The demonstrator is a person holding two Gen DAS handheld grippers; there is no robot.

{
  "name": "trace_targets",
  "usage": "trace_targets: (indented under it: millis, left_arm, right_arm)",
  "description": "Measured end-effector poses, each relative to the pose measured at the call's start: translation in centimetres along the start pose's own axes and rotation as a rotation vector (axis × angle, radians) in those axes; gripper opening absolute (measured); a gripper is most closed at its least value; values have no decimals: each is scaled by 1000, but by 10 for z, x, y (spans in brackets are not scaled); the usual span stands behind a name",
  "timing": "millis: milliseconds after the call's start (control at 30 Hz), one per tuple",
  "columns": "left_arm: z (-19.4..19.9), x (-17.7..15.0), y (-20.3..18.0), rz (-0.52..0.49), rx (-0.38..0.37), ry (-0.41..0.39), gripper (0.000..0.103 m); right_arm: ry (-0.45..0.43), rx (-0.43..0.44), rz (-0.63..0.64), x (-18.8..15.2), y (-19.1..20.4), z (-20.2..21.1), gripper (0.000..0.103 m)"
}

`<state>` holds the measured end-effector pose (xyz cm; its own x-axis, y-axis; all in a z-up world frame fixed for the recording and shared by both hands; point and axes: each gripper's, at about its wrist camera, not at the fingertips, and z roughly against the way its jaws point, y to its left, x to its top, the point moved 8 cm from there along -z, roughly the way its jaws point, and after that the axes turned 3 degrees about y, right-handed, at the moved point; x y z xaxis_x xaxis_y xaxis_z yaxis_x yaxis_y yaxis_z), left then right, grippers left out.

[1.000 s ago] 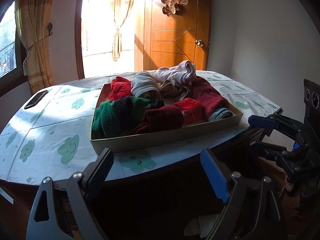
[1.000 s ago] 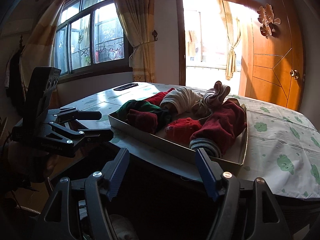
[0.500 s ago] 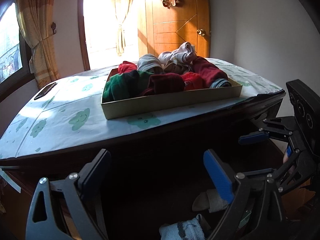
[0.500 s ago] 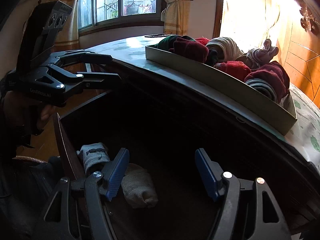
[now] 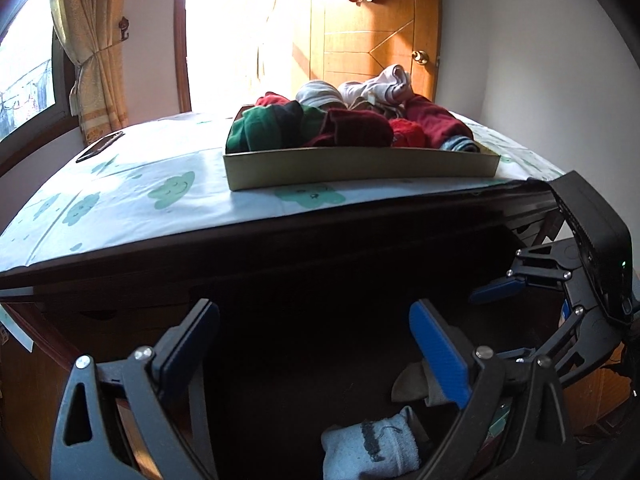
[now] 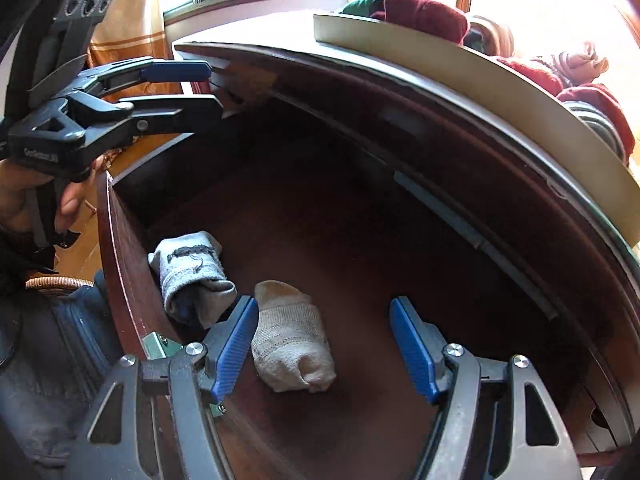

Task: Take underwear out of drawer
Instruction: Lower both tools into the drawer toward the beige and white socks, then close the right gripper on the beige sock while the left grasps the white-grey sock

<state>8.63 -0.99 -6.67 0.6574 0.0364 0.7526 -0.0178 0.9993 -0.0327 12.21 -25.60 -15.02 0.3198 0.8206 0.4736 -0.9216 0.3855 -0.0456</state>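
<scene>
1. Your right gripper (image 6: 320,344) hangs over the open drawer (image 6: 120,248), fingers spread, gripping nothing.
2. A beige roll (image 6: 292,344) lies between its fingers near the drawer's front edge; a grey roll (image 6: 192,272) sits in the front corner.
3. Your left gripper (image 5: 316,344) is likewise spread and empty.

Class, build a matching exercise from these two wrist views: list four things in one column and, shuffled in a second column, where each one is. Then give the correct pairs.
Things
1. rolled beige knitted sock bundle
2. rolled grey sock bundle with dark marks
3. shallow cardboard tray of rolled clothes
4. flat black device

Places
A. on the cloud-print cloth, near the curtained window
B. on the tabletop, above the open dark wooden drawer
C. in the drawer, against its front panel
D. on the drawer floor, between the right tongs' blue pads

Pairs: 1-D, 2-C, 3-B, 4-A
</scene>
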Motion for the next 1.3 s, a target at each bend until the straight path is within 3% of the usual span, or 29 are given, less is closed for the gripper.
trace_targets:
  millis: [433, 633, 700, 733, 833, 1067, 1300]
  left_arm:
    - [-5, -7, -4, -6, -15, 30, 99]
    - [-14, -16, -11, -54, -3, 98, 99]
    - [-20, -20, -15, -71, -14, 131, 99]
    - [-23, -23, -18, -80, -25, 155, 99]
    - [-30, -28, -25, -117, -42, 208, 99]
    - [-45, -37, -47, -190, -124, 352, 99]
    - [-64, -44, -58, -249, -125, 492, 99]
  right_arm:
    - [166, 56, 14, -9, 9, -36, 70]
    - [267, 163, -47, -14, 7, -55, 69]
    - [298, 207, -81, -16, 4, -61, 66]
    - [306, 216, -91, -17, 2, -63, 59]
    - [349, 195, -87, -22, -1, -69, 51]
    - [385, 139, -27, -20, 4, -78, 47]
    - [372, 45, 25, -24, 7, -73, 42]
